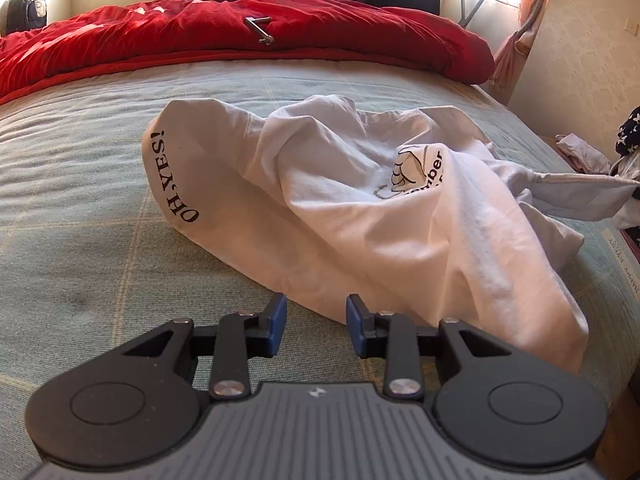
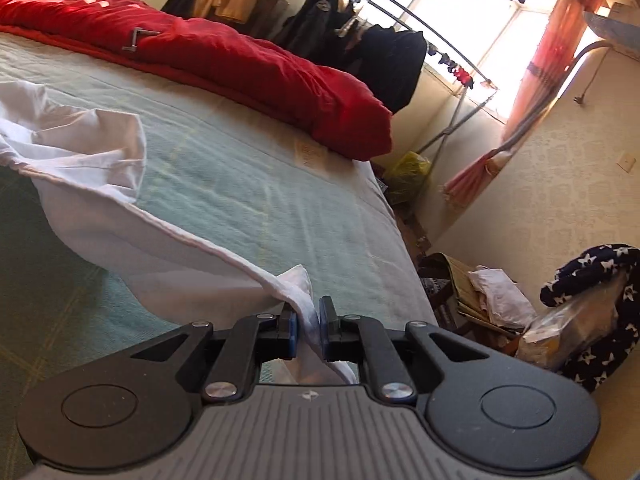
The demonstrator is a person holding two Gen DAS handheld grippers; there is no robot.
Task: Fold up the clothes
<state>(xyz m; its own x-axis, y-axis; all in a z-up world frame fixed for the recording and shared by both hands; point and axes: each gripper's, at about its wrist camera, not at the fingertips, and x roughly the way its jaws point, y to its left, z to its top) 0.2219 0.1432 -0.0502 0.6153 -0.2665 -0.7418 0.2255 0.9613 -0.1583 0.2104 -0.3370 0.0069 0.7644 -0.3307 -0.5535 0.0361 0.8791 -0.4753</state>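
A crumpled white cotton T-shirt (image 1: 360, 200) with black print lies on the pale green checked bedspread (image 1: 80, 184). The left gripper (image 1: 316, 326) hovers part-open and empty at its near edge. The right gripper (image 2: 308, 330) pinches a lifted corner.

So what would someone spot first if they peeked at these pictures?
Probably the crumpled white cotton T-shirt with black "OH YES!" lettering, lying mid-bed on the pale green checked bedspread. Behind it, a bright red quilt is heaped across the far end. The right gripper pinches a corner of the shirt, while the left gripper is open just before it.
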